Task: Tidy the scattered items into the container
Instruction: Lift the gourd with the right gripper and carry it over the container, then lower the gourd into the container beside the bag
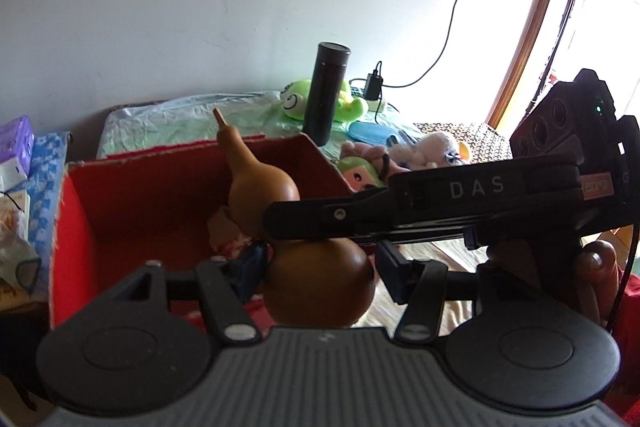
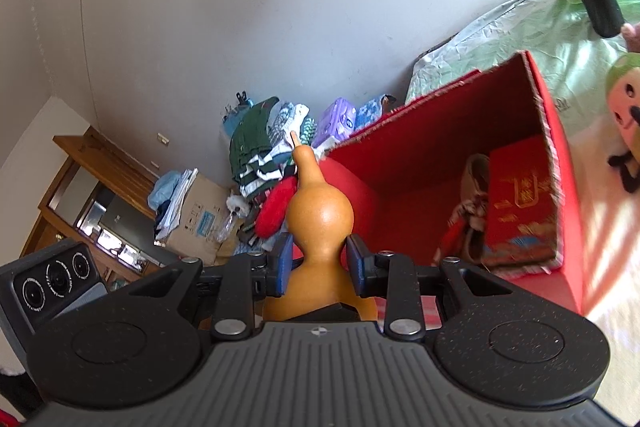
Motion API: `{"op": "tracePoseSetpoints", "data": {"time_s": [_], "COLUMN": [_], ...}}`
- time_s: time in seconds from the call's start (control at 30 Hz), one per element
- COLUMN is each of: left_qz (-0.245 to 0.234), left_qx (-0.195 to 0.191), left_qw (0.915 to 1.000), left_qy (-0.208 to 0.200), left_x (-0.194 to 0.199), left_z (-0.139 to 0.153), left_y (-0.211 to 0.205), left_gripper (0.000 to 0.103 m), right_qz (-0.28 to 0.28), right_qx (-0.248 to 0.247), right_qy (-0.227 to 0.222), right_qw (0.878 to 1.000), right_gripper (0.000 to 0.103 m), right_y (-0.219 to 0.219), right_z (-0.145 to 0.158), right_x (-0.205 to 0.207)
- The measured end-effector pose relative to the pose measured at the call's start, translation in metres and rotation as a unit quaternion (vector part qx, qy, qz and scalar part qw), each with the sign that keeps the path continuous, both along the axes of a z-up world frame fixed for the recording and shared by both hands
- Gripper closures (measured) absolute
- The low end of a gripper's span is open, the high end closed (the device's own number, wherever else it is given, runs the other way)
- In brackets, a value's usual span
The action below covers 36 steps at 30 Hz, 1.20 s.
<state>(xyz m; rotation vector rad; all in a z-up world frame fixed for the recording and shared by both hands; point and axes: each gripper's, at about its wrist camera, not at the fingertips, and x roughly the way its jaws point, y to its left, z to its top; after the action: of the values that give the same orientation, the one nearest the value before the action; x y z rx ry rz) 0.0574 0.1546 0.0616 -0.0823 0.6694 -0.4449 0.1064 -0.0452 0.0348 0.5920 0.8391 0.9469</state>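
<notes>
We hold the brown gourd (image 1: 320, 287) with both tools: our left gripper (image 1: 322, 273) presses its round lower bulb, and our right gripper (image 2: 318, 265) is closed on its narrow waist. Just behind it stands the open red box (image 2: 560, 163), and farther back a black bottle (image 1: 326, 91) and a green plush toy (image 1: 298, 99) stand on the table.

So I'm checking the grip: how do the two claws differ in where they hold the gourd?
The left claw clamps the gourd at its wide lower bulb; the right claw pinches its narrow waist. So the left claw stands wider than the right. Both hold the same gourd beside the red box.
</notes>
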Motion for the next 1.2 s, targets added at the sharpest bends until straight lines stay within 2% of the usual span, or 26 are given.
{"op": "tracePoseSetpoints", "data": {"time_s": [0.27, 0.5, 0.87, 1.1, 1.2], "left_qz": [-0.007, -0.017, -0.017, -0.003, 0.011], "left_qx": [0.001, 0.013, 0.015, 0.044, 0.043], "left_qw": [0.9999, 0.9991, 0.9932, 0.9838, 0.9786], "left_qy": [0.009, 0.036, 0.115, 0.174, 0.201], "left_x": [0.036, 0.062, 0.11, 0.141, 0.154], "left_z": [-0.007, -0.026, -0.05, -0.067, -0.075], "left_y": [0.033, 0.056, 0.079, 0.075, 0.077], "left_gripper": [0.046, 0.046, 0.046, 0.046, 0.046], "right_qz": [-0.021, -0.036, -0.021, 0.018, 0.035], "right_qx": [-0.002, -0.019, -0.084, -0.125, -0.141], "right_qy": [0.013, 0.05, 0.11, 0.141, 0.145], "right_qw": [1.0, 0.998, 0.99, 0.982, 0.979], "right_gripper": [0.071, 0.071, 0.071, 0.071, 0.071], "right_y": [0.031, 0.054, 0.088, 0.105, 0.111], "right_z": [-0.002, -0.015, -0.026, -0.036, -0.041], "right_x": [0.021, 0.037, 0.074, 0.098, 0.103]}}
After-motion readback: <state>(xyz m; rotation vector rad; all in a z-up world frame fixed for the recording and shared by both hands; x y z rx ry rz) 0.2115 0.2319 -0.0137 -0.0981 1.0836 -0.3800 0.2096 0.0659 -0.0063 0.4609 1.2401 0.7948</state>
